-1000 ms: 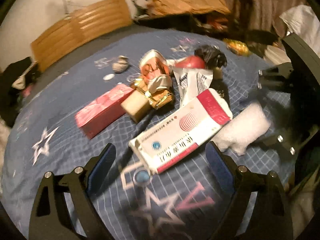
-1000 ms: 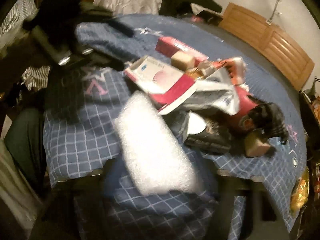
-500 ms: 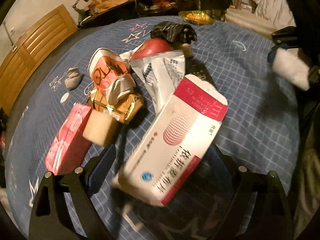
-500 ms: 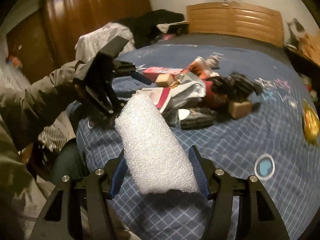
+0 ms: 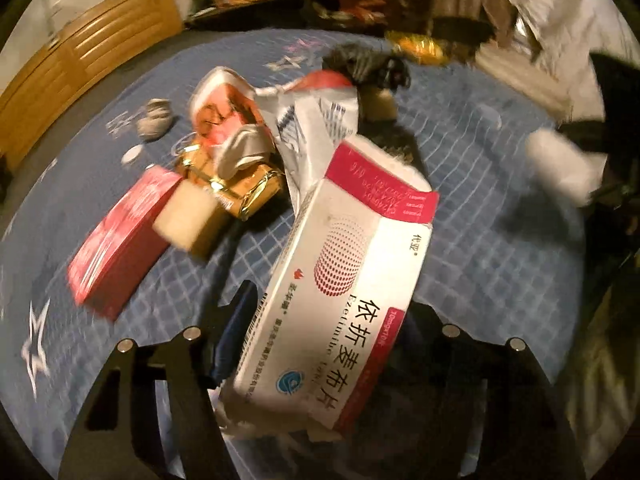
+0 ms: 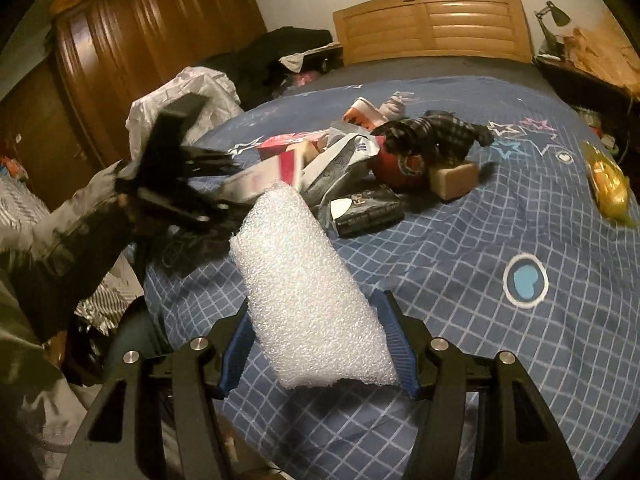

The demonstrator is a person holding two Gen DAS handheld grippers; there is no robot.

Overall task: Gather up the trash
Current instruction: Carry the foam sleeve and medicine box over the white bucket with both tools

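Blue checked bedspread point(image 6: 500, 216); "Ezetimibe"-labelled medicine box point(image 5: 344, 280) between left tongs point(image 5: 320, 344).

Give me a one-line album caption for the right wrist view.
Right gripper grips a white foam piece above the blue checked bedspread, trash pile beyond.

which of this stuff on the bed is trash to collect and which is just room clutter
Trash for the job:
- white and red medicine box, held by the left gripper
- white foam sheet, held by the right gripper
- gold foil wrapper
- silver pouch

Just lying about:
- wooden headboard
- desk lamp
- wardrobe
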